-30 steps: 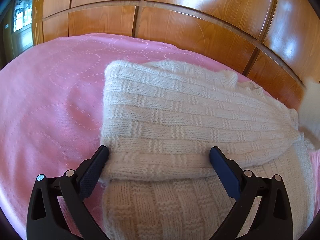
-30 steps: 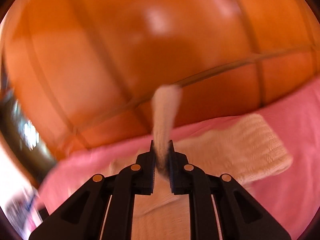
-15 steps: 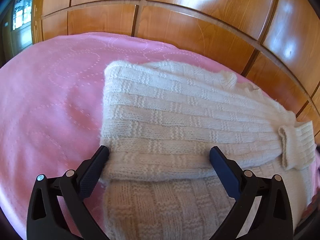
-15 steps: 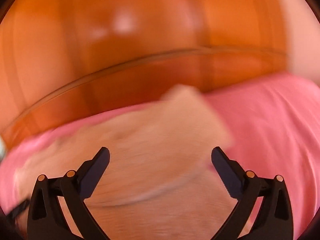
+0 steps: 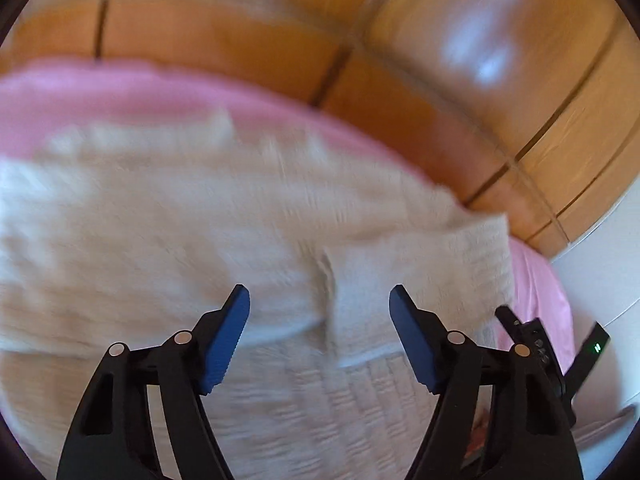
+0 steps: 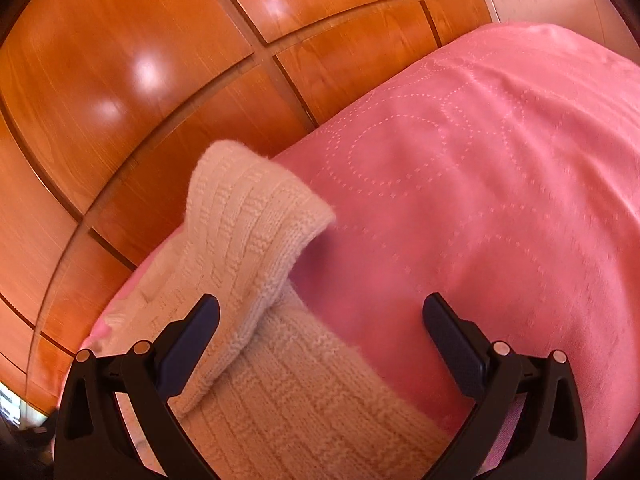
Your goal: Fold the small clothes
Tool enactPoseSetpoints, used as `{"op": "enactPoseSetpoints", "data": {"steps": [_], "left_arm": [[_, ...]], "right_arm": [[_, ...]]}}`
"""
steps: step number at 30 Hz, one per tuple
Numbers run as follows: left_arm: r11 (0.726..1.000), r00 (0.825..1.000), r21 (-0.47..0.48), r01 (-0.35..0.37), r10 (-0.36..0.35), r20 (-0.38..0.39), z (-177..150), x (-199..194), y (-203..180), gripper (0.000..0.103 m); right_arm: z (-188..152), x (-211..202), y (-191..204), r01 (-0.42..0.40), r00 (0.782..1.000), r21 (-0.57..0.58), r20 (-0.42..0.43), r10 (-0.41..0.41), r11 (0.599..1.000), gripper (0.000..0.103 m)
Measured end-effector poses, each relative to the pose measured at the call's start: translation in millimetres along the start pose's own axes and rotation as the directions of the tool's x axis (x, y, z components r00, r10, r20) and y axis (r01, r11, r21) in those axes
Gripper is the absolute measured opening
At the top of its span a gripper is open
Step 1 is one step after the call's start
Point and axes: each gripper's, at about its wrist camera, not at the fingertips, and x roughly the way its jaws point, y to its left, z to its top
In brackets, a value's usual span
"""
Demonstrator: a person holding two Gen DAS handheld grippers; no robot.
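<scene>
Your left gripper (image 5: pixel 320 308) hangs over the cream knitted sweater (image 5: pixel 168 240), its blue pads closing but part-way apart and pressing on nothing — the folded-over sleeve cuff (image 5: pixel 420 280) lies below the gap between them. The left wrist view is badly smeared. The sweater lies on the pink bedspread (image 5: pixel 100 96), close against the wooden panelling (image 5: pixel 440 80).

Your right gripper (image 6: pixel 320 320) stands wide open and holds nothing. The sleeve (image 6: pixel 256 232) lies doubled back over the sweater's body, its edge beside the left-hand finger (image 6: pixel 192 336) in that view; bare pink bedspread (image 6: pixel 500 184) with stitched dotted circles fills the rest.

At the right edge of the left wrist view a black device (image 5: pixel 536 352) shows a small green light — its markings are too blurred to read.
</scene>
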Motion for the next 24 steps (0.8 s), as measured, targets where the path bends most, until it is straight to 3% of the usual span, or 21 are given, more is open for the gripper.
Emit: {"op": "enactPoseSetpoints", "data": {"steps": [1,3,5,6,9,11,14,19,24], "left_arm": [[1.0,1.0,-0.029,-0.003,0.002,-0.019,1,9,1,0.06],[0.998,1.0,-0.061,0.0,0.0,0.012,2,14,-1,0.06],[0.997,0.999,-0.065,0.042,-0.04,0.027,3,17,-4,0.043],[0.997,0.999,-0.062,0.043,-0.042,0.017,4,18,-6,0.04],[0.997,0.999,-0.052,0.05,-0.05,0.004,6,15,-12,0.038],[0.997,0.998,-0.024,0.068,-0.068,-0.008,6,14,-16,0.009],[0.995,0.995,0.01,0.099,-0.098,-0.02,7,9,-20,0.006],[0.984,0.986,-0.071,0.166,-0.166,0.006,22,-17,0,0.005],[0.979,0.987,-0.133,0.155,-0.146,0.074,35,-40,39,0.005]], "right_arm": [[0,-1,1,0.0,1.0,-0.002,0.001,0.0,1.0,0.101],[0,0,4,0.001,1.0,-0.003,0.002,-0.001,1.0,0.101],[1,0,3,0.006,1.0,-0.004,0.001,-0.006,1.0,0.101],[1,0,4,0.009,1.0,-0.007,0.001,-0.009,1.0,0.101],[0,1,4,0.012,1.0,-0.009,0.001,-0.012,1.0,0.101],[0,0,2,0.007,1.0,-0.004,0.004,-0.007,1.0,0.101],[0,0,2,0.007,1.0,-0.003,0.005,-0.007,1.0,0.101],[0,-1,1,0.0,1.0,0.002,0.008,0.0,1.0,0.101],[0,-1,0,-0.001,1.0,0.005,0.01,0.001,1.0,0.101]]}}
